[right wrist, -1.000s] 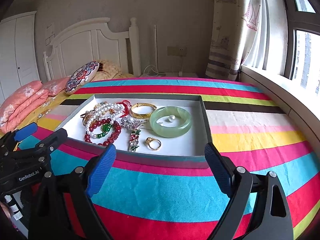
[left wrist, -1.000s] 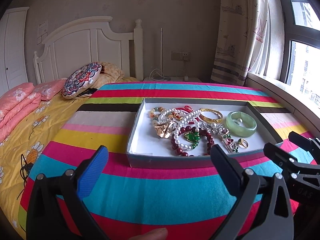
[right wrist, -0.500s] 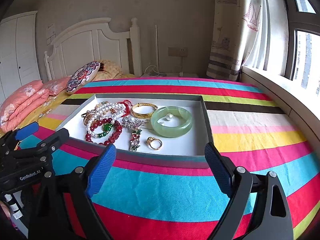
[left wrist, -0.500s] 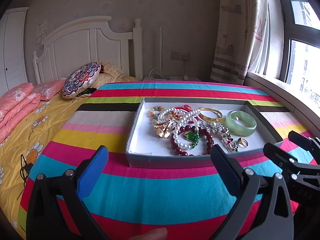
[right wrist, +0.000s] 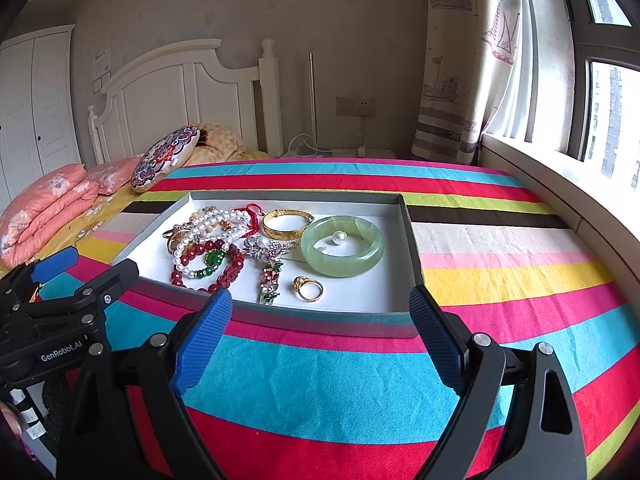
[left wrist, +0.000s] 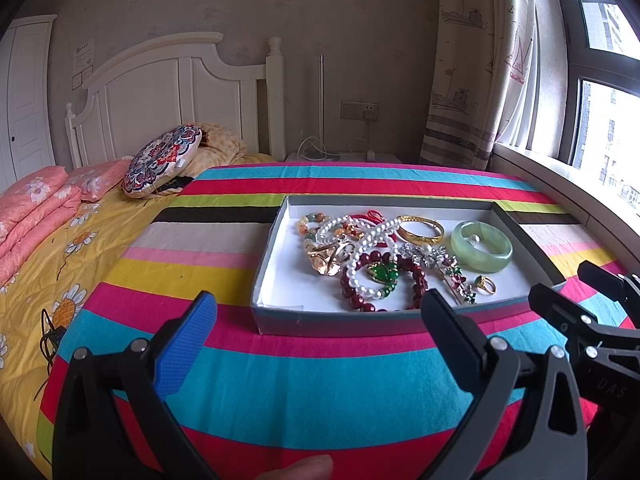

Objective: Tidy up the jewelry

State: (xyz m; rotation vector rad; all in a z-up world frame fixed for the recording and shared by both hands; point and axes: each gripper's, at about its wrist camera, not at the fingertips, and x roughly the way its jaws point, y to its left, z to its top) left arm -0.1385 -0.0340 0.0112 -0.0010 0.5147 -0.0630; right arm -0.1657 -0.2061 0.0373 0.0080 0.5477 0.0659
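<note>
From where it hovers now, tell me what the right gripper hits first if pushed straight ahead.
Probably the near wall of the grey tray, just ahead of the open right gripper; past it lies the gold ring. Depth is uncertain.

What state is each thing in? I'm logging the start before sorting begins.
left gripper: open, empty.
right gripper: open, empty.
box: lidless, on the striped cloth.
jade bangle: flat, a pearl inside its ring.
gold bangle: lying flat.
gold ring: lying apart.
bead bracelets: tangled together.
</note>
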